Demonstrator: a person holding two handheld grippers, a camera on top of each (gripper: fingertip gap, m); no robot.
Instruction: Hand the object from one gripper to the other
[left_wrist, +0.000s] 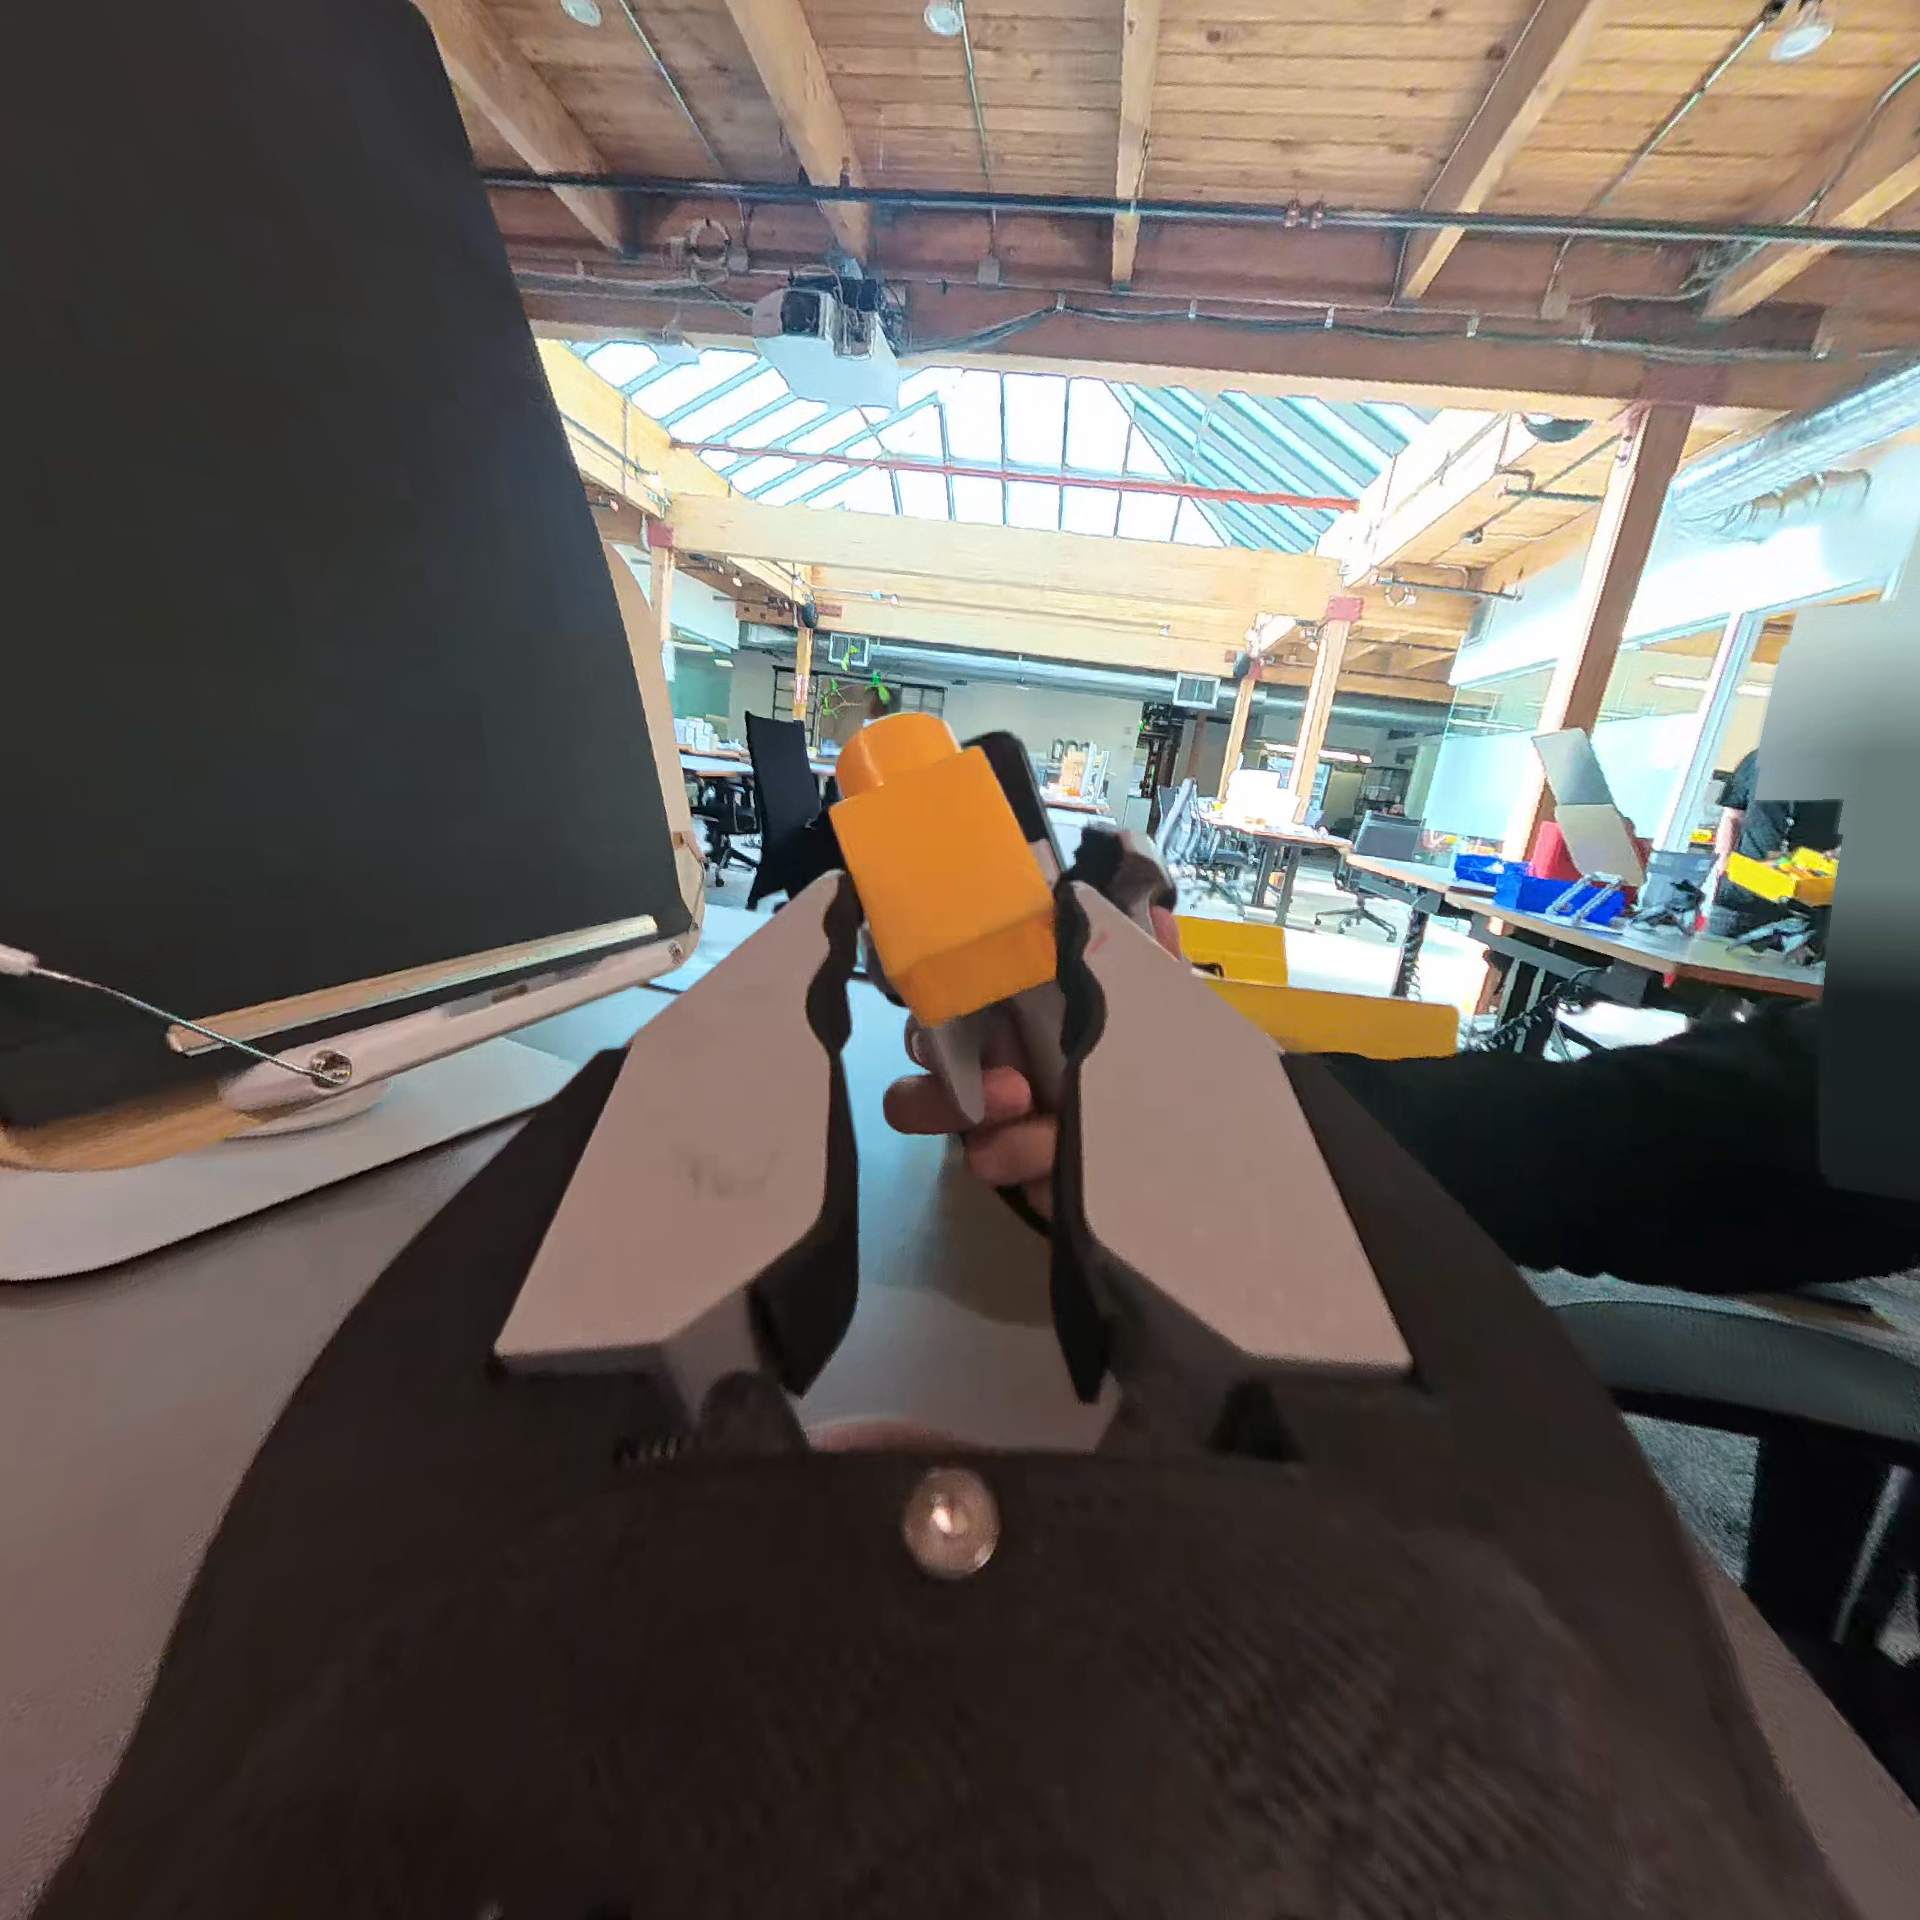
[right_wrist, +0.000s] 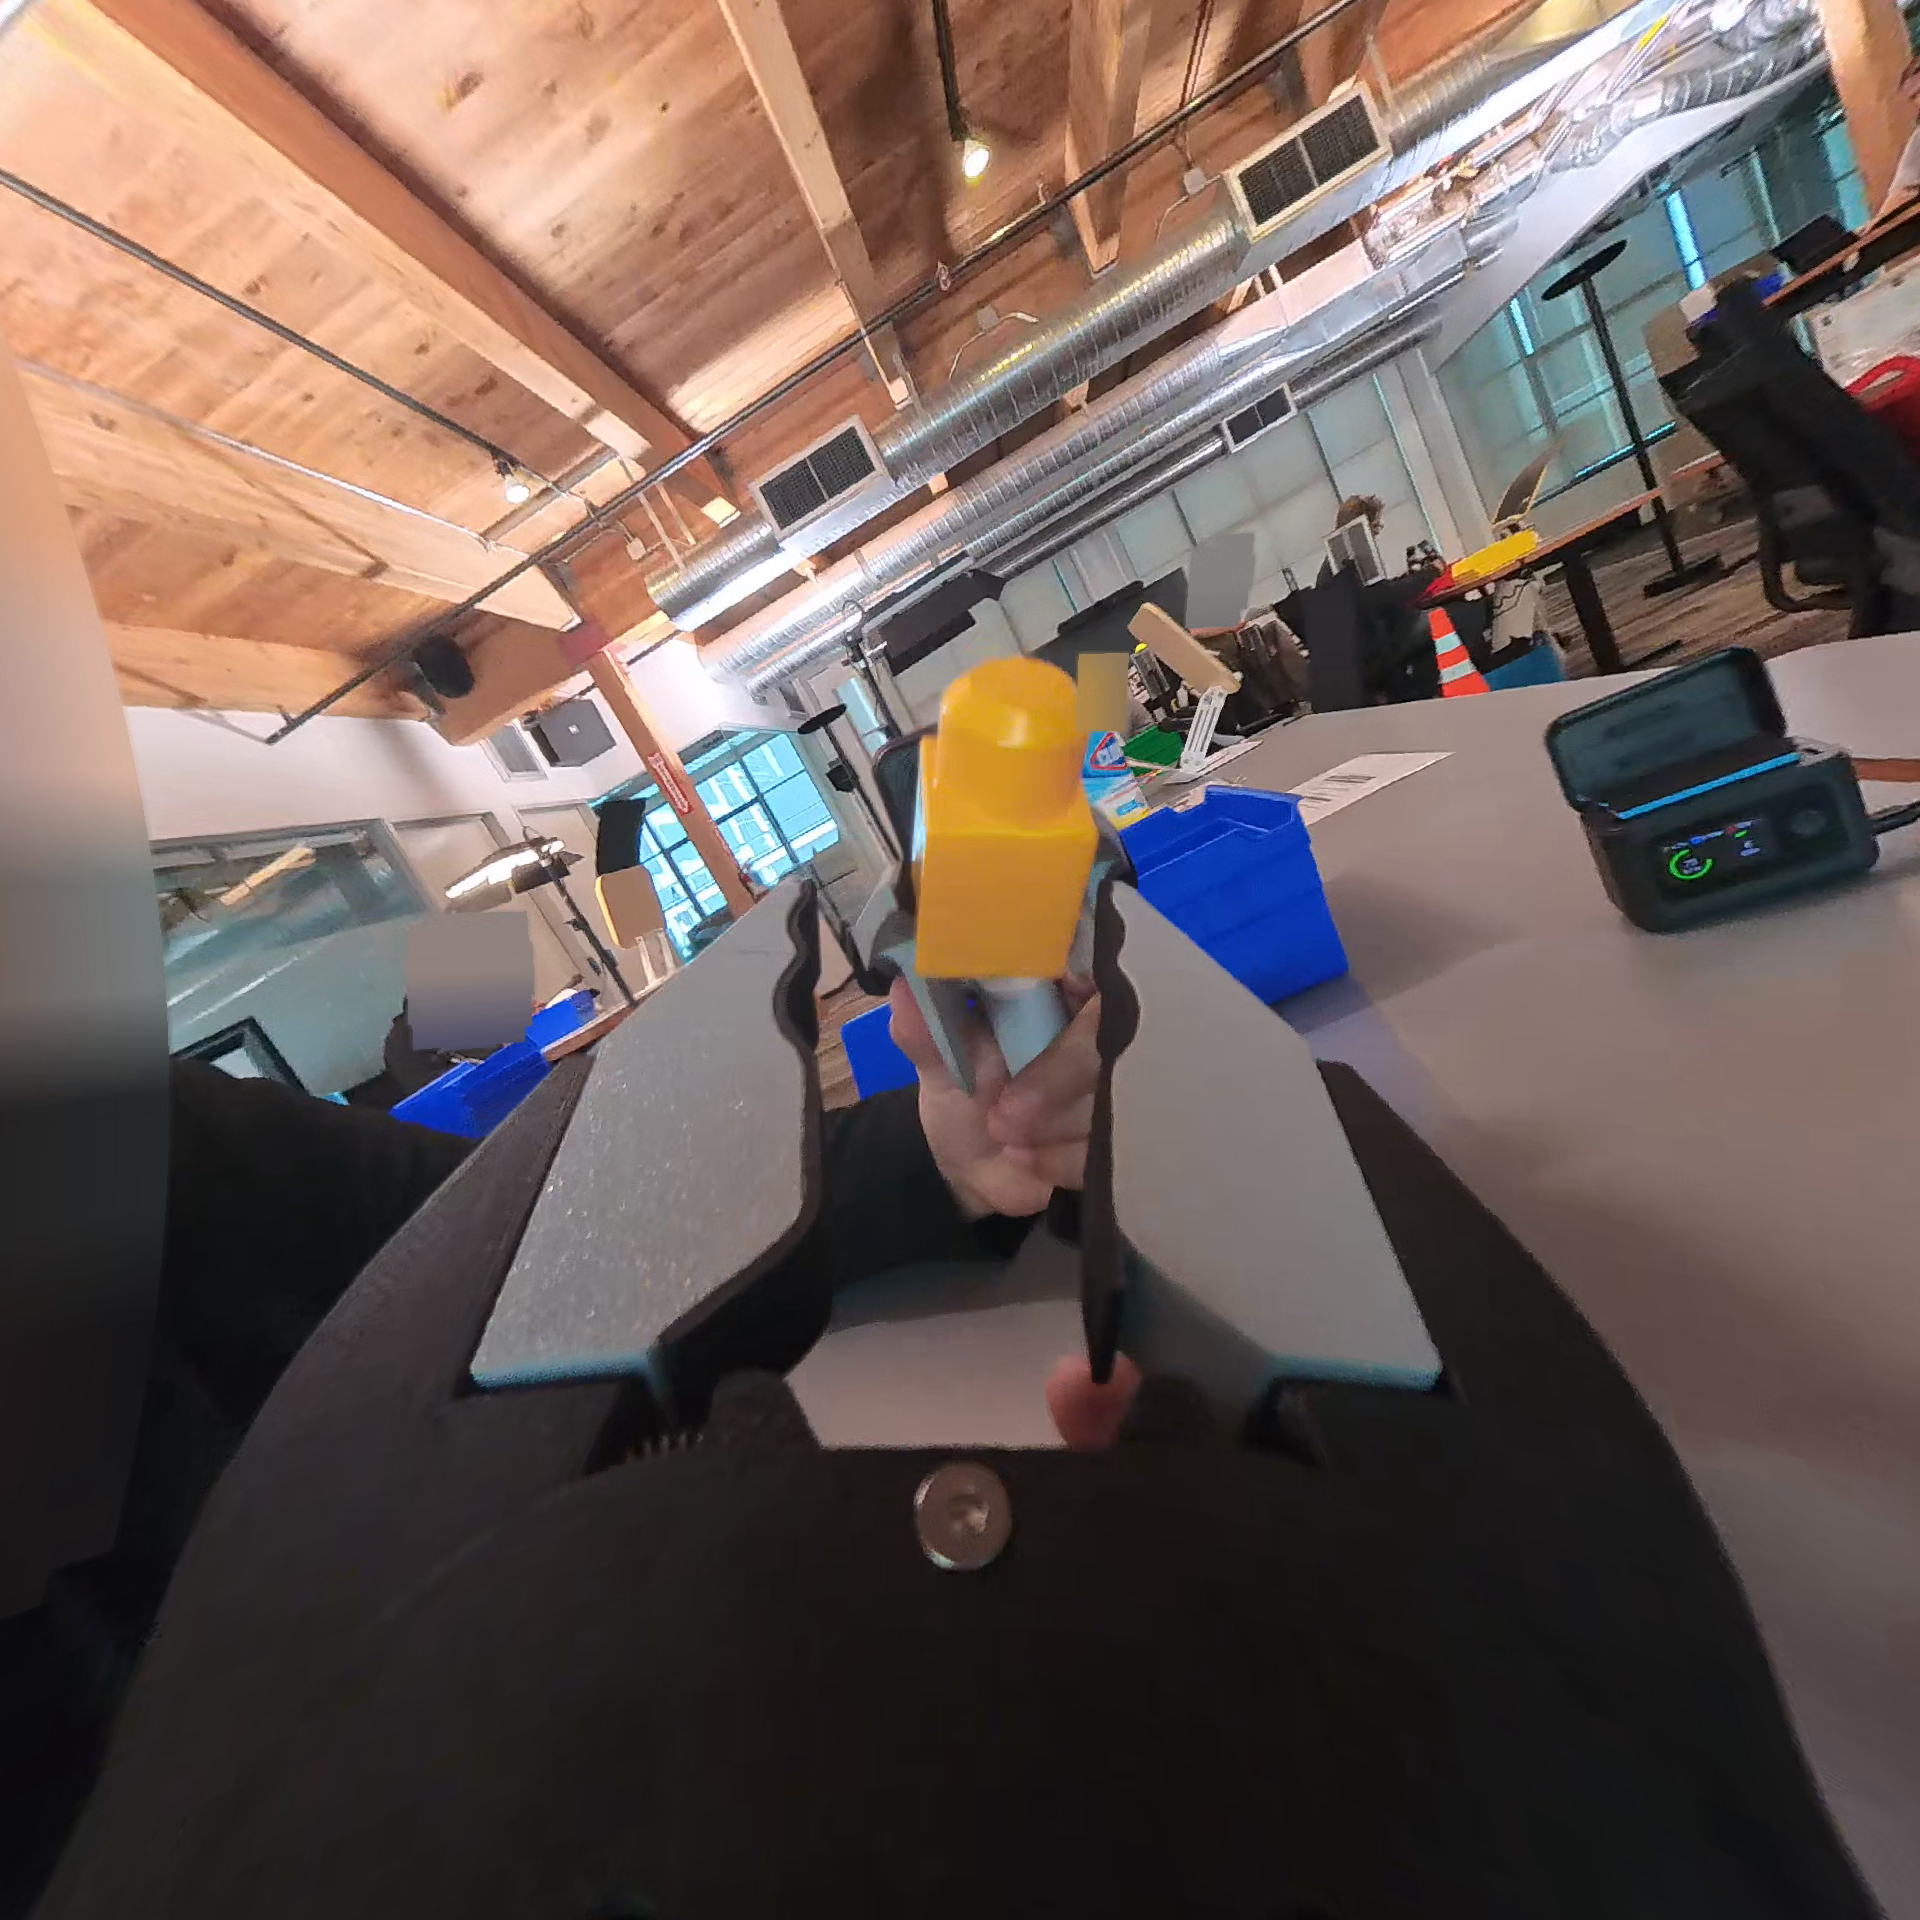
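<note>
One orange block (left_wrist: 940, 878), two tongs (left_wrist: 956, 935), two blue bins (right_wrist: 1236, 899)

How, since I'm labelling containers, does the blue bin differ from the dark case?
The blue bin is bright blue; the dark case is black with blue trim. The blue bin has no lid; the dark case's hinged lid stands open. The dark case shows a lit screen in front; the blue bin's wall is plain. Both rest on the grey table.

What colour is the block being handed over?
Orange-yellow, plain, one round stud. The block shows best in the left wrist view.
</note>
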